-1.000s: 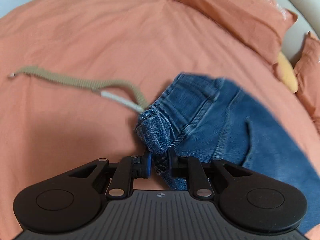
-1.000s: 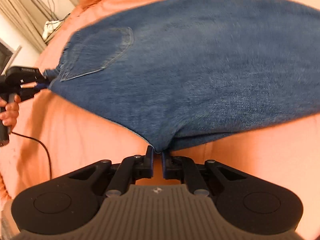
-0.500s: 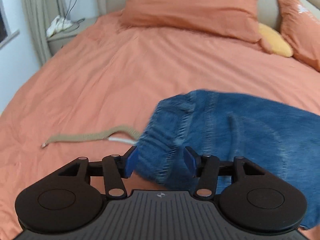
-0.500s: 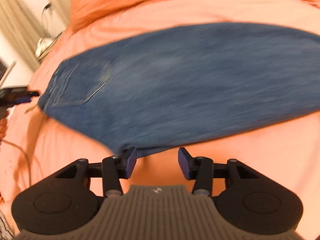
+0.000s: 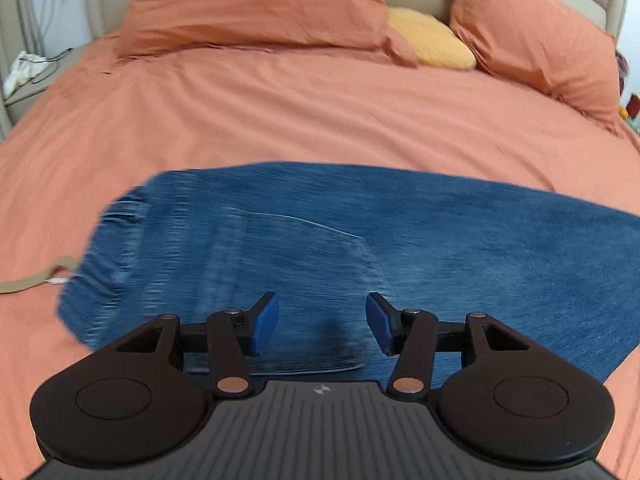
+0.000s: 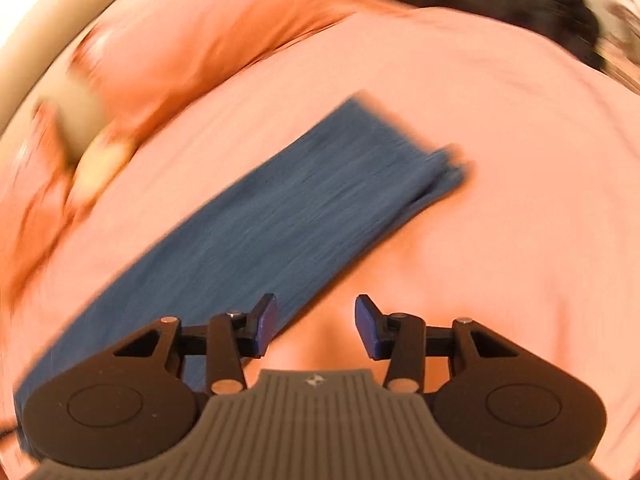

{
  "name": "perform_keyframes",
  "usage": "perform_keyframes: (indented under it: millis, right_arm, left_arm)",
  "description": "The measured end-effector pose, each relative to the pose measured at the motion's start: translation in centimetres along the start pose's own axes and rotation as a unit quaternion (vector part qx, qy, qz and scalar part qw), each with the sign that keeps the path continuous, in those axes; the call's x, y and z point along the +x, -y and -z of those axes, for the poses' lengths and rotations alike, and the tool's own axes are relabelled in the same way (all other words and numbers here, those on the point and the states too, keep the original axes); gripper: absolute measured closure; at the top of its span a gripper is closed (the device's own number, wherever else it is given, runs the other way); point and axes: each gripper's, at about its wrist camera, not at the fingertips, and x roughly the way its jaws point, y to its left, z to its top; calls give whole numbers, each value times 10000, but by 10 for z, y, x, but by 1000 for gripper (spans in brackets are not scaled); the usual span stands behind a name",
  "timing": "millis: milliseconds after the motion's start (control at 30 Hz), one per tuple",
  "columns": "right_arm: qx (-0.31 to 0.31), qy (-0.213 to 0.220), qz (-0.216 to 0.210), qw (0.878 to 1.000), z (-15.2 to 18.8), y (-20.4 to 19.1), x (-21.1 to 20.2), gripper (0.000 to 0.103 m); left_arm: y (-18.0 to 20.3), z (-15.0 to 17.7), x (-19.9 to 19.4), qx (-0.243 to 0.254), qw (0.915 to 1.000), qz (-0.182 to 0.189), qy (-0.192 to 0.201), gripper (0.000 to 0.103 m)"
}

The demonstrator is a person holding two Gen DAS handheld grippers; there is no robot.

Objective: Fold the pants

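Observation:
The blue jeans (image 5: 360,248) lie flat on the orange bed cover, folded lengthwise with a back pocket (image 5: 312,280) facing up. My left gripper (image 5: 322,326) is open and empty, hovering above the pocket near the waistband. In the blurred right wrist view the jeans' legs (image 6: 280,220) stretch away diagonally, with the hems at the far right. My right gripper (image 6: 316,326) is open and empty, beside the near edge of the legs.
The orange bed cover (image 5: 280,112) spreads all around. Two orange pillows (image 5: 256,4) and a yellow cushion (image 5: 432,40) lie at the headboard. A beige cord (image 5: 28,282) lies left of the waistband. A nightstand (image 5: 24,76) stands at the far left.
Both grippers let go of the jeans and opened. The jeans dropped flat onto the bed. The left gripper lifted above the pocket; the right swung toward the leg ends.

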Motion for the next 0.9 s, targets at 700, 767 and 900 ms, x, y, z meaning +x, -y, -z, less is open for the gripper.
perform_keyframes:
  millis: [700,767,900]
  right_arm:
    - [1414,194,-299,9893,-82,112,84,81]
    - [1514,69,-176,9883,-82,110,100,92]
    - [1317,498,-515,9887,-92,100,74,99]
  left_arm:
    - [136,-22,73,767,9963,56,-380,49]
    - [142,-21,73,769,9962,68,-391,49]
    - [147,-22,65,845,9959,145,-303,49]
